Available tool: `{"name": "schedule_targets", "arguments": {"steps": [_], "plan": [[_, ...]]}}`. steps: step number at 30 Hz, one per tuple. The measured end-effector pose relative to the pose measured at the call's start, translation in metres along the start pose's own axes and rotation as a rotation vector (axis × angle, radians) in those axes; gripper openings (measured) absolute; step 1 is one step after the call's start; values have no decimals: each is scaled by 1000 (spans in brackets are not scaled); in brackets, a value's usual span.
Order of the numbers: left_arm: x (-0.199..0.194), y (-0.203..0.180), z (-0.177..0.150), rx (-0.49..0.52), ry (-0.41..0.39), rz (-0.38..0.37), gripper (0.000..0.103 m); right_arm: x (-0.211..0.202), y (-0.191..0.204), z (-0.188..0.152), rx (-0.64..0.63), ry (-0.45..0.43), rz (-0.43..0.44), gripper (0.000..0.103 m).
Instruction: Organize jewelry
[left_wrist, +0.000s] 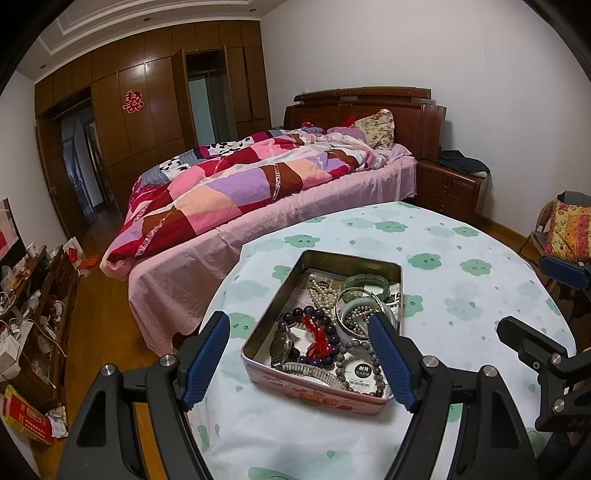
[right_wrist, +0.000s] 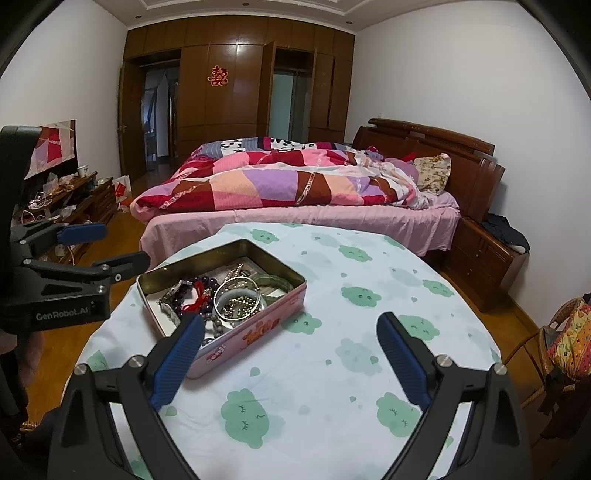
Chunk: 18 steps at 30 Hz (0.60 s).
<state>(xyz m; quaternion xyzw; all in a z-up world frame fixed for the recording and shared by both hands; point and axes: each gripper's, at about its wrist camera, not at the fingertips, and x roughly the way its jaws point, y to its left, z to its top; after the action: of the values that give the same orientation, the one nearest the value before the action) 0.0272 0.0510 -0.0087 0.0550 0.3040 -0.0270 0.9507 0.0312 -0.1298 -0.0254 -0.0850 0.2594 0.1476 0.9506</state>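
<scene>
On the round table (right_wrist: 332, 369) sits an open pink tin (left_wrist: 325, 397) heaped with tangled jewelry: stiff, slippery bangles (left_wrist: 354, 314), a limp bead bracelet (left_wrist: 325, 360), and a heavier watch (left_wrist: 282, 347), likely best pinched at its band. Left tongs (left_wrist: 301, 365) and right tongs (right_wrist: 291, 362) both gape apart, empty, just short of the tin.

Pink tin (left_wrist: 314, 400), lidless, flat on cloud-print tablecloth (left_wrist: 461, 295). Inside tin: purple bead bracelet (left_wrist: 295, 319), pearl strand (left_wrist: 325, 295), green bangle (left_wrist: 365, 282), wristwatch (left_wrist: 282, 347), tangled together.
</scene>
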Motion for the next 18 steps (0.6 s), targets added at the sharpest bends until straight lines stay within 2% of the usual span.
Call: {"name": "schedule_targets", "arguments": {"steps": [15,17,18], "plan": [[0,-4,0,-8,9,-17,78,-1,-3,-3,0,-2,-2,96],[1,-5,0,-11,10,-9,80,-1,-2,-3,0,0,-2,96],[1,-4,0,-11,10,-5,85,-1,-2,-3,0,-1,-2,96]]}}
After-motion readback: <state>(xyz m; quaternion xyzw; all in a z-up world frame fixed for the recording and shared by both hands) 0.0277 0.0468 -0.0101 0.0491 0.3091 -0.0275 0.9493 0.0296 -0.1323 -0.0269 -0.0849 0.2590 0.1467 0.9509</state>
